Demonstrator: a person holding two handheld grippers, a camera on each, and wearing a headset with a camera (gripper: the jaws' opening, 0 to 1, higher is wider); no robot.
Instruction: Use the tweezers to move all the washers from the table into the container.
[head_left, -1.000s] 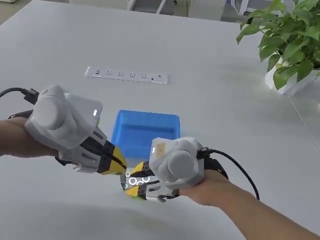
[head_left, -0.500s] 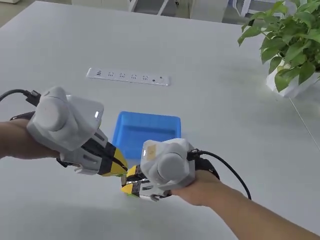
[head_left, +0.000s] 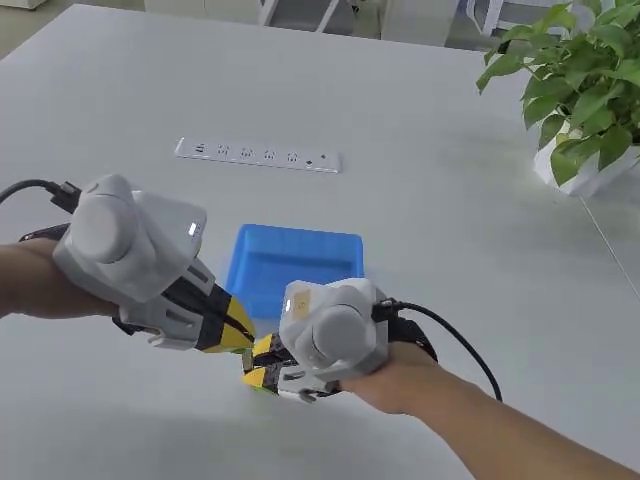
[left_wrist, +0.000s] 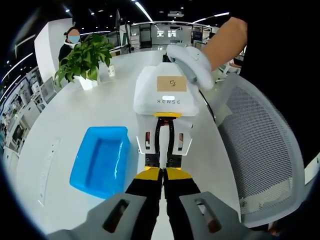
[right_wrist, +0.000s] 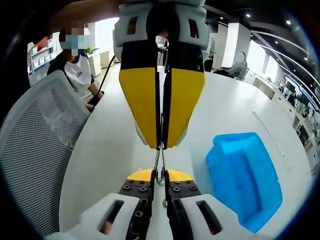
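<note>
Blue container (head_left: 292, 262) — bare table (head_left: 450, 250) around

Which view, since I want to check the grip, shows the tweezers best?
The right gripper view: the thin metal tweezers stand clear between the yellow jaws of the left gripper, shut on them. In the left gripper view and the head view they are hidden where the jaws meet.

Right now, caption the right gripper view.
Left hand-held gripper shut on tweezers, tip to tip with right hand-held gripper; blue container beside.
</note>
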